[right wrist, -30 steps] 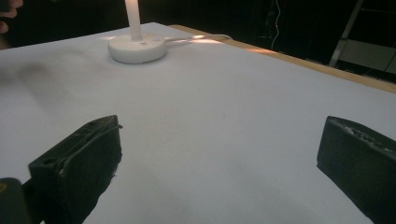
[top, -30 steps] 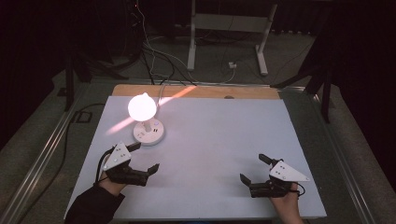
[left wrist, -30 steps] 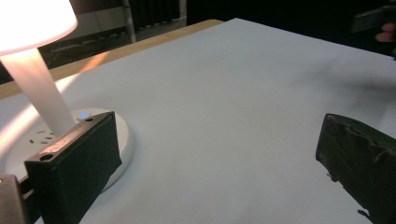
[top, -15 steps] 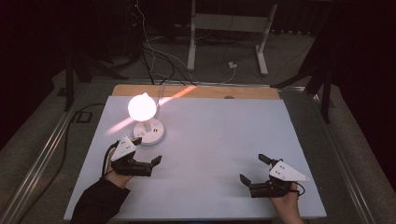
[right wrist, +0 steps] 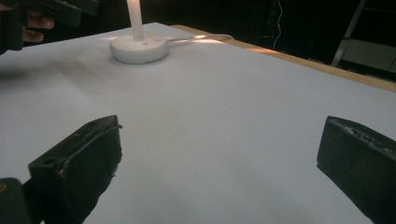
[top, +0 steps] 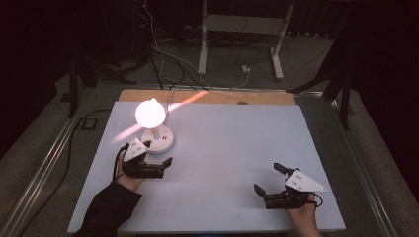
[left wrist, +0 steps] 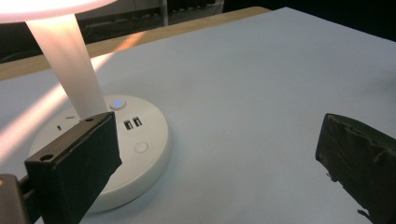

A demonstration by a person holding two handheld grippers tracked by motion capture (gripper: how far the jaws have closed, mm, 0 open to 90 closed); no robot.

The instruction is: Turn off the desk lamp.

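Observation:
A white table lamp glows at the back left of the table, its lit globe [top: 150,112] above a round base [top: 160,141]. My left gripper [top: 160,155] is open just in front of that base, its jaws pointing right. In the left gripper view the base [left wrist: 140,140] lies close between the wide jaws of the gripper [left wrist: 219,163], showing a blue lit button [left wrist: 117,103], two USB ports [left wrist: 132,123] and a round button [left wrist: 140,147]. My right gripper [top: 268,177] stands open near the front right, nothing between its jaws [right wrist: 219,158]. The lamp base [right wrist: 138,48] sits far from it.
The white tabletop [top: 232,138] ends at a wooden strip [top: 232,97] along the back. The lamp's cable [top: 170,96] runs off the back edge. Several cables and a metal stand [top: 242,29] are on the dark floor behind.
My left gripper has moved forward and slightly right, up to the lamp base. The right gripper has stayed in place.

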